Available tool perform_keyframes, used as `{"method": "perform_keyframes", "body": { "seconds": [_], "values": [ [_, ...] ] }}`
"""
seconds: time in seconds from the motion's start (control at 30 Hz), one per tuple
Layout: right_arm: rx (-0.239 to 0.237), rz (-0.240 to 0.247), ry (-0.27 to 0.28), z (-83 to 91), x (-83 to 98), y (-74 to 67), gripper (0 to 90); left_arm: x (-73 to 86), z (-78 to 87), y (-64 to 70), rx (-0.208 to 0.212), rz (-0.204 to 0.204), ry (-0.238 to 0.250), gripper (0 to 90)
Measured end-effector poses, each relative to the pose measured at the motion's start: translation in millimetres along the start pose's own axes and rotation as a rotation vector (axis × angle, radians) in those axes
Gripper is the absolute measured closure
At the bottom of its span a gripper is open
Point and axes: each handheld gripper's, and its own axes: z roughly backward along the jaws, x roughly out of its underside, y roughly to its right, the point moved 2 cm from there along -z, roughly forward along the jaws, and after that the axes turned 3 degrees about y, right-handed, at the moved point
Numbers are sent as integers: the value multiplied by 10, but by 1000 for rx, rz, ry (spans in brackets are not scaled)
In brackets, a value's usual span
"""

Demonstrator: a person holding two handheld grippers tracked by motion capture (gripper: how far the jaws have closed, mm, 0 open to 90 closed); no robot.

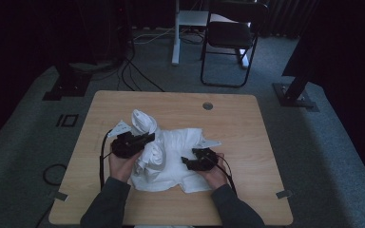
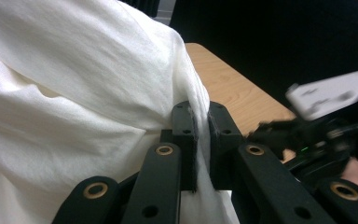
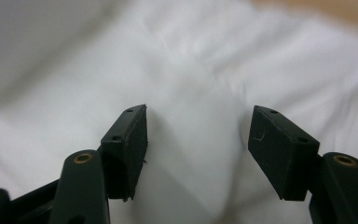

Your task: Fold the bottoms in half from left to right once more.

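Your left gripper (image 2: 200, 140) is clamped on a fold of the white cloth (image 1: 171, 156), lifting a peak. The cloth's long axis runs left to right across the table (image 1: 247, 123). Your right gripper (image 3: 198, 149) hangs over the cloth, jaws well apart, gripping nothing.

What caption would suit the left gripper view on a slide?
Left hand-held gripper shut on a fold of white cloth above the wooden table.

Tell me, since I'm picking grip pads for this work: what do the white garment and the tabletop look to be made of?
The white garment looks like thin woven fabric, probably cotton, matte: it bunches in soft folds and shows a fine weave where the left gripper pinches it. The table looks like light wood or wood-grain laminate, smooth with low sheen; which of the two I cannot tell.
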Motion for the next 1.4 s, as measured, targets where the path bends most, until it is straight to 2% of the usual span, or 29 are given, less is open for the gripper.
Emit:
{"method": "perform_keyframes", "body": {
  "seconds": [0.07, 0.1, 0.17, 0.3, 0.33, 0.4, 0.47, 0.5, 0.57, 0.63, 0.7, 0.77, 0.87, 0.93, 1.0, 1.07, 1.27, 1.33, 1.4],
  "values": [
    [-9, -6, -41, -120, 80, -21, 378, -20, -24, 52, 20, -3, 1, 843],
    [9, 20, -22, -162, 85, -66, 380, -36, -38, 81, 28, -14, -4, 844],
    [37, 60, -31, -222, 46, -145, 396, -77, -70, 150, 59, -8, -1, 844],
    [19, 65, -11, -334, -2, -252, 399, -160, -142, 289, 127, -4, 23, 845],
    [12, 69, -8, -358, -12, -282, 399, -172, -166, 327, 132, -17, 25, 845],
    [-4, 78, 1, -395, -22, -341, 399, -169, -231, 372, 117, -49, 3, 845],
    [-41, 81, 0, -395, -24, -359, 392, -129, -303, 350, 109, -47, -18, 845],
    [-63, 72, -4, -372, -22, -344, 380, -98, -337, 327, 111, -35, -24, 845],
    [-109, 44, 28, -262, -10, -264, 357, -23, -402, 290, 116, -28, -50, 844],
    [-121, 21, 71, -87, -1, -146, 351, 58, -469, 281, 131, -29, -68, 844],
    [-90, 16, 94, 75, 4, -1, 353, 136, -547, 300, 147, -24, -84, 844],
    [-39, 0, 99, 198, 11, 165, 377, 217, -644, 340, 161, -35, -107, 843],
    [7, -55, 129, 360, 13, 370, 419, 364, -822, 361, 174, -35, -161, 841],
    [19, -85, 167, 459, -12, 447, 429, 476, -944, 358, 176, -29, -204, 840],
    [8, -99, 205, 537, -64, 475, 430, 579, -1043, 344, 181, -25, -239, 839],
    [0, -88, 232, 583, -140, 467, 429, 655, -1109, 312, 175, -12, -263, 838],
    [-59, -54, 285, 548, -401, 329, 401, 710, -1125, 311, 161, -35, -273, 833],
    [-85, -53, 282, 483, -474, 281, 394, 708, -1124, 313, 159, -35, -272, 828],
    [-63, -40, 250, 373, -524, 256, 454, 696, -1112, 324, 160, -37, -274, 813]
  ]
}}
